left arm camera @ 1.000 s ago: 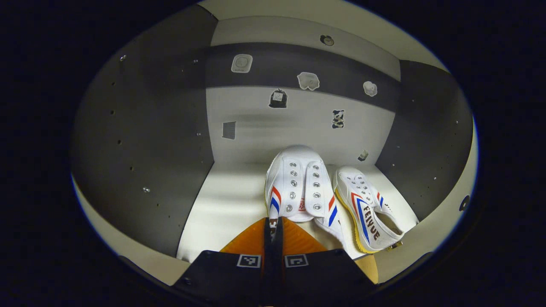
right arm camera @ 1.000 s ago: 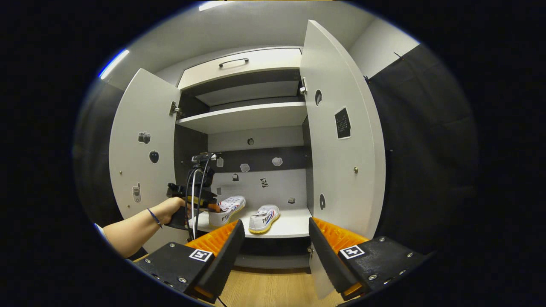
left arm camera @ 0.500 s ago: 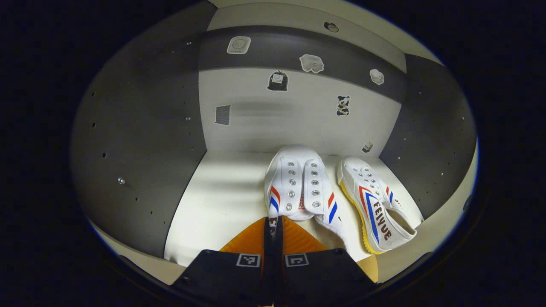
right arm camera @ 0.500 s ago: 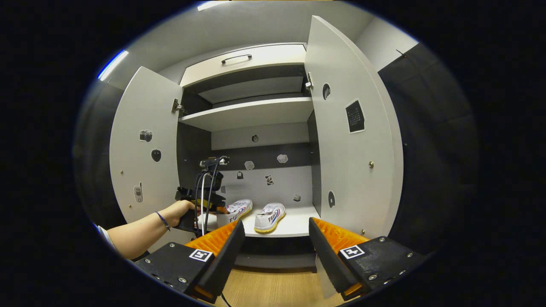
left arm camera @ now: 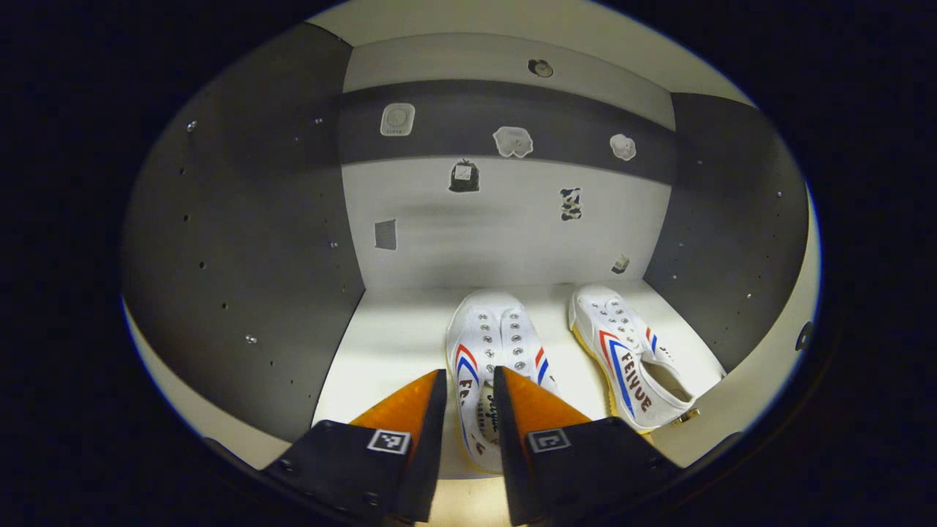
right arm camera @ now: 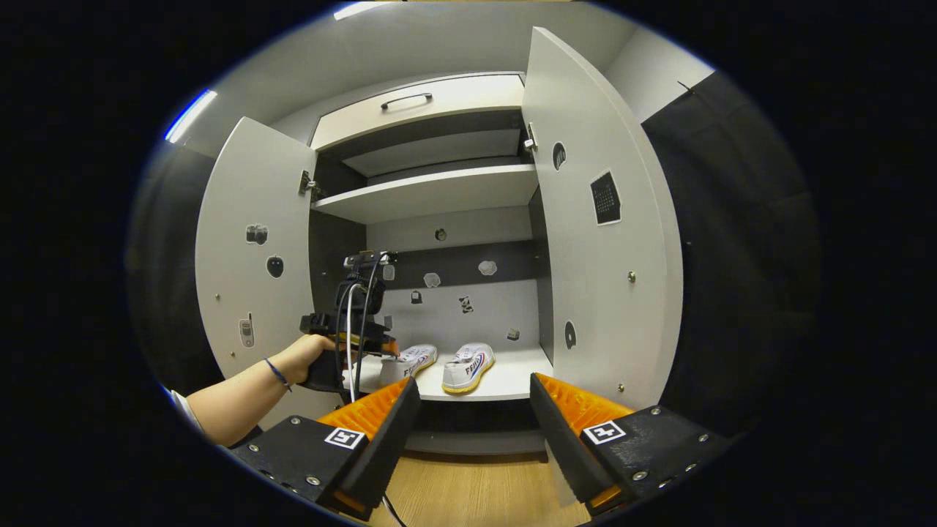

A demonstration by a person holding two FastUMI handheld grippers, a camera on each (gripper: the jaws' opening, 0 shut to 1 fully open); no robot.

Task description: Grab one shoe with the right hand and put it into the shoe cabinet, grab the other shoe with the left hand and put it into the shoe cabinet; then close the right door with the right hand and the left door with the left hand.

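Note:
Two white shoes with red and blue stripes lie side by side on the shoe cabinet's lower shelf. In the left gripper view the left shoe lies straight ahead, its heel in the gap between my fingers, and the other shoe rests to its right. My left gripper is open and no finger presses on the shoe. In the right gripper view my right gripper is open and holds nothing, well back from the cabinet. There a hand holds the left gripper at the shelf's front, by the shoes.
Both cabinet doors stand open: the left door and the right door. An upper shelf and a drawer with a handle sit above. Dark side walls flank the shelf. Wooden floor lies in front.
My left gripper has opened and let go of the left shoe, which now lies flat on the shelf. The right gripper has barely moved.

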